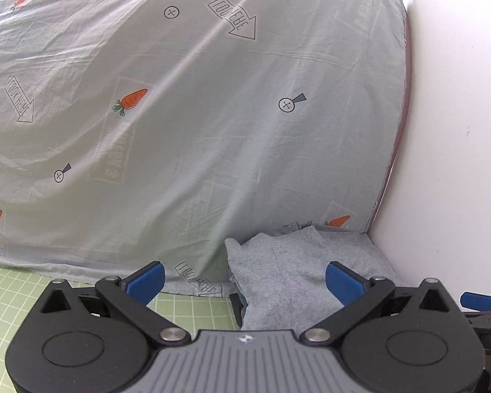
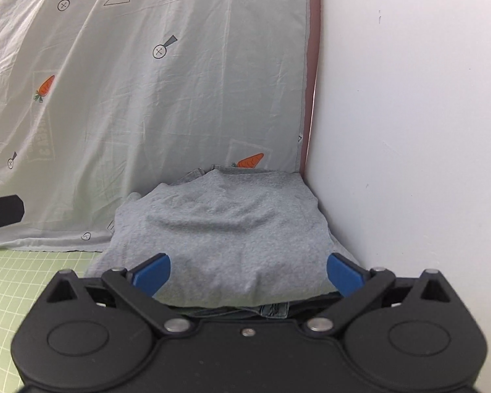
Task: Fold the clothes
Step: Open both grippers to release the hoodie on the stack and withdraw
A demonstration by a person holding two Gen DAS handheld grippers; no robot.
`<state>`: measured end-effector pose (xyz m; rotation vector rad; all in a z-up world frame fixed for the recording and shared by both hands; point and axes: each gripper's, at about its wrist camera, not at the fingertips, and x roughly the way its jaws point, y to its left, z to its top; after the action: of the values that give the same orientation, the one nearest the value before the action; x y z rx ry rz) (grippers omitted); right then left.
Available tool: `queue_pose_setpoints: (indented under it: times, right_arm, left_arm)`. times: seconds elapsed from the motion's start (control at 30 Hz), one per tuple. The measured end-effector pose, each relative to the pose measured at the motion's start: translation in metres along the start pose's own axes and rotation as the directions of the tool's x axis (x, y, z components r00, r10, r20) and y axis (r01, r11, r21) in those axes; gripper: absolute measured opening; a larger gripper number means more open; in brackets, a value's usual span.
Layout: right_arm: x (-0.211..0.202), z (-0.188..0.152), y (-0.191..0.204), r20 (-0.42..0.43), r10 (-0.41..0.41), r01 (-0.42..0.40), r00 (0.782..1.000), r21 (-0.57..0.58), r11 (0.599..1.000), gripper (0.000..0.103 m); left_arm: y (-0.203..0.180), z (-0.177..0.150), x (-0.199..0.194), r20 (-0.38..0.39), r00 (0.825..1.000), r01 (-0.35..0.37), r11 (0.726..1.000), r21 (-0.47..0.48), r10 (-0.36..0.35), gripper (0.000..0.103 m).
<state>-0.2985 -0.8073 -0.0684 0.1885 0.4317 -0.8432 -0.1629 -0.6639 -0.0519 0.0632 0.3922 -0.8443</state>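
denim garment (image 2: 271,311): mostly hidden under grey folded cloth (image 2: 219,229) | black device (image 2: 1,216): cut off at left edge | sheet (image 2: 180,98) lettering: partly unreadable

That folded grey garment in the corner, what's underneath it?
Under the grey garment a strip of denim pokes out at the near edge, more at the back. How many pieces lie beneath is covered.

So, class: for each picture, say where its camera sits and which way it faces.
Left wrist: on the left claw, facing the sheet and grey stack; open jaws and right claw's tip show.
Right wrist: on the right claw, facing the stack squarely; open jaws show.
Shared: sheet, stack, wall, green mat.
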Motion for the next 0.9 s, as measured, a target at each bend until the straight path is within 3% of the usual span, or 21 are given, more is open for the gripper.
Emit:
queue_pose_setpoints:
  times: [0.13, 0.23, 0.33, 0.6, 0.9]
  right_arm:
    - [-0.044, -0.022, 0.012, -0.051, -0.029, 0.029, 0.998, 0.009, 1.000, 0.103]
    - [-0.075, -0.041, 0.019, -0.085, -0.039, 0.042, 0.996, 0.042, 0.998, 0.103]
    - [-0.100, -0.057, 0.026, -0.128, -0.060, 0.069, 0.990, 0.063, 0.996, 0.103]
    - [-0.157, -0.085, 0.050, -0.144, -0.113, 0.128, 0.983, 0.098, 0.987, 0.103]
    - [-0.195, -0.111, 0.087, -0.185, -0.121, 0.138, 0.975, 0.084, 0.987, 0.103]
  left_arm:
    - [0.002, -0.014, -0.038, -0.084, 0.995, -0.036, 0.995, 0.092, 0.044, 0.103]
    - [0.011, -0.025, -0.067, -0.088, 0.996, 0.013, 0.988, 0.157, 0.001, 0.103]
    - [0.024, -0.034, -0.092, -0.116, 0.992, 0.068, 0.986, 0.155, -0.051, 0.103]
    - [0.050, -0.055, -0.136, -0.188, 0.974, 0.153, 0.977, 0.149, -0.124, 0.103]
    - [0.080, -0.070, -0.169, -0.224, 0.963, 0.184, 0.973, 0.136, -0.151, 0.103]
